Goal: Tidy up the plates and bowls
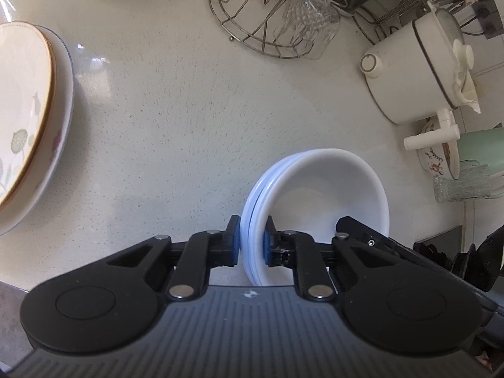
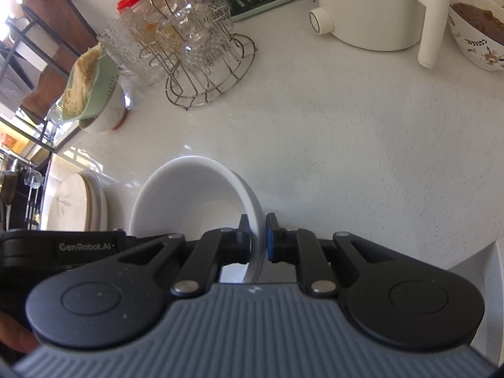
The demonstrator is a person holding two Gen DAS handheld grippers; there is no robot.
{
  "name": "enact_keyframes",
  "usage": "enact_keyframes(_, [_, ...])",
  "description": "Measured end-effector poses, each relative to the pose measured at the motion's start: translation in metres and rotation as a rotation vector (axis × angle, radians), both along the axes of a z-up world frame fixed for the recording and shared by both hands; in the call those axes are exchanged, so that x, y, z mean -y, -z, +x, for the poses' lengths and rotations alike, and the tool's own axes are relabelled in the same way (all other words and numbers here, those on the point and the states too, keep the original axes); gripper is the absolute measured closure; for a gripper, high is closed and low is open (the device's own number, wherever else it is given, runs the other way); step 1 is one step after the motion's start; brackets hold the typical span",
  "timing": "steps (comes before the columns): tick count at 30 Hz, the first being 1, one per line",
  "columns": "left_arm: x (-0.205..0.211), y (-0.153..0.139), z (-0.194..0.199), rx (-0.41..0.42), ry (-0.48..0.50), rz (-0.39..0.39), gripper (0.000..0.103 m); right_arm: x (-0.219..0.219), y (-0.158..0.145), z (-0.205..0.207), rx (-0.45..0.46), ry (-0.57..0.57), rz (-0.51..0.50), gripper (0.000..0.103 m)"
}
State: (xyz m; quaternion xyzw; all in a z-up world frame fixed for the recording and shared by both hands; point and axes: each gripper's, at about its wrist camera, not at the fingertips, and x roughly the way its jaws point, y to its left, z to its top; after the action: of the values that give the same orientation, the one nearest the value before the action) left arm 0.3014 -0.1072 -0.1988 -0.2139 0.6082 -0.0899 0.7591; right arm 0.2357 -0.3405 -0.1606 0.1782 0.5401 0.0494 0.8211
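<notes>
Left tool is clamped on the rims of the white bowls, a nested stack sitting at lower centre of the left wrist view; one blue pad presses the outer wall, the other sits inside. Right tool straddles the opposite rim of the same stack, seen at lower centre of the right wrist view, its jaws closed onto the bowl wall. At the left edge of the left wrist view, the stacked plates rest on the speckled bench, well apart from the bowls. A wire glass rack stands at top centre, and a white pot lies at upper right.
</notes>
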Motion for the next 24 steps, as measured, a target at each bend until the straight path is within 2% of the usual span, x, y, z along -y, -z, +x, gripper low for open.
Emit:
enact_keyframes(7, [-0.021, -0.019, 0.003, 0.01, 0.045, -0.017, 0.086, -0.022, -0.021, -0.001, 0.01, 0.041, -0.016, 0.091])
enact_keyframes(9, [-0.03, -0.026, 0.006, -0.027, 0.045, -0.012, 0.086, -0.033, -0.028, -0.003, 0.012, 0.058, -0.021, 0.09])
enact_keyframes(15, [-0.057, -0.058, 0.013, 0.03, 0.091, 0.001, 0.086, -0.064, -0.053, -0.005, 0.046, 0.089, -0.032, 0.09])
enact_keyframes(24, [-0.113, -0.076, 0.016, 0.056, 0.111, 0.005, 0.086, -0.116, -0.07, -0.001, 0.061, 0.119, -0.016, 0.09])
